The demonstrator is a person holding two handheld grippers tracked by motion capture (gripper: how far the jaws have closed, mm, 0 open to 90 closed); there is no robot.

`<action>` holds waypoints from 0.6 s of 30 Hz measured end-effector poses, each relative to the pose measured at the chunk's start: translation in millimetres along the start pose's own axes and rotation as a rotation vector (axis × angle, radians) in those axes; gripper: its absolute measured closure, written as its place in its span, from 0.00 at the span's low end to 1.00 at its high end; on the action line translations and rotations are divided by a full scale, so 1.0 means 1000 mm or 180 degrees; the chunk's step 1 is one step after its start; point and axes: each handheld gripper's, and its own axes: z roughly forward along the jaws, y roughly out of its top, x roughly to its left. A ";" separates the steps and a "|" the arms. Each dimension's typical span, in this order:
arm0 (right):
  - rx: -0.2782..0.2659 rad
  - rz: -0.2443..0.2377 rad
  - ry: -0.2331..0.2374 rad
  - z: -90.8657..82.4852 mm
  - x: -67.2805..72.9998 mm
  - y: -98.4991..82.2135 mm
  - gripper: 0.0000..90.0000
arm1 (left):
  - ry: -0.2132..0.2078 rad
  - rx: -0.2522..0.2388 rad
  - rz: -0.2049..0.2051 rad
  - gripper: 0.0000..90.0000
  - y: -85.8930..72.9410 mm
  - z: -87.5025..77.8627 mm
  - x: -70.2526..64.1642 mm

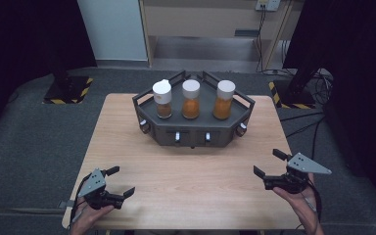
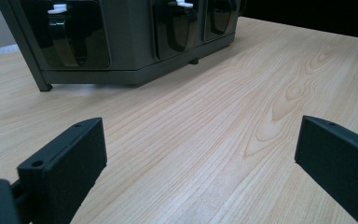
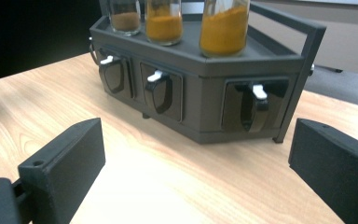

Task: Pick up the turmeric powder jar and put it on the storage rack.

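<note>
Spice rack: three upright jars, mid-tabletop. Left hand-held gripper and right hand-held gripper: wide open, empty, equally near, rack ahead between them.

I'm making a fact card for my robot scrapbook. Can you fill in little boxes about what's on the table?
table: light wood
rack: dark grey rack, far middle of table
jars: three white-capped jars stand in it
left jar: brown powder
middle jar: orange powder
right jar: orange powder
left hand-held gripper: open, near left corner
right hand-held gripper: open, near right edge
</note>
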 end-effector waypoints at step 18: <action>0.0087 0.0037 -0.0064 -0.002 0.001 -0.036 0.05 | 0.0001 -0.0009 -0.0009 0.01 -0.001 0.000 0.001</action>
